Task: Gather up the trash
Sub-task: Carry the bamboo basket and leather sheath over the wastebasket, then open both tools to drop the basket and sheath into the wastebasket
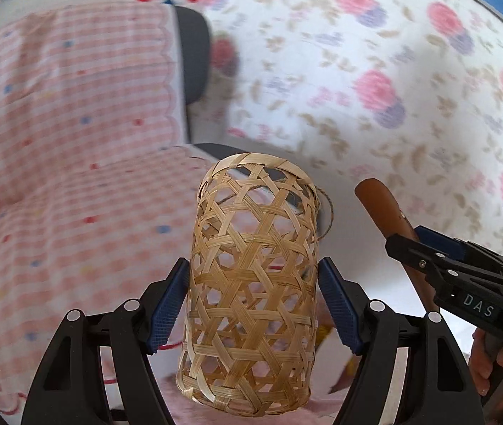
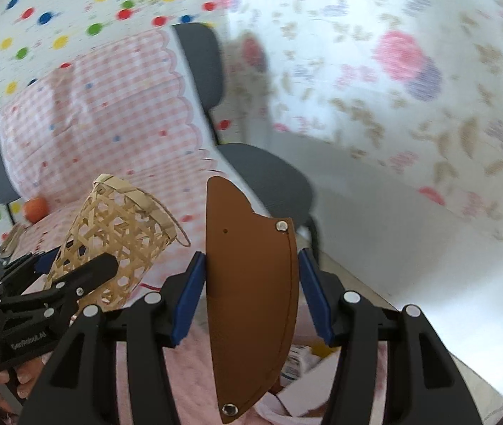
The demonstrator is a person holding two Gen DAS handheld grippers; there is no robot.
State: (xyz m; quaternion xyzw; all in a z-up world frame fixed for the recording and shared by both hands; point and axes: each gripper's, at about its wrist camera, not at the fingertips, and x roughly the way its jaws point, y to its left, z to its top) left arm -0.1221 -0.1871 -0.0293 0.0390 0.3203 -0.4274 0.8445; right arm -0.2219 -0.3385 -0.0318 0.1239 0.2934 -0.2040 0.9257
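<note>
1. Left wrist view: my left tool [image 1: 251,304] clamps a woven bamboo basket [image 1: 251,283] between its blue pads [image 1: 166,308], the basket held up off any surface and tilted away from me, its open mouth toward the far end. Through the open weave I see only the cloth behind it; as far as I can tell the basket is empty. At the right edge my right tool [image 1: 403,244] holds a brown leather sheath [image 1: 382,205] just beside the basket, not touching it.

2. Right wrist view: my right tool [image 2: 247,297] is closed across the leather sheath [image 2: 251,301], which stands on end between the pads, snap studs showing at top and bottom. To the left, the basket [image 2: 109,237] leans in the grip of my left tool [image 2: 77,272], its rim and cord loop uppermost. Behind it a grey chair [image 2: 269,173] is draped with a pink checked cloth [image 2: 102,106], and an orange fruit [image 2: 35,209] lies on that cloth.

3. The step in hand, I judge, is carrying the picked-up piece to the container: both are lifted, nothing is dropped in yet. The next move calls for bringing the sheath over the basket's mouth, end-first, since it looks broad against the opening, then letting go.
</note>
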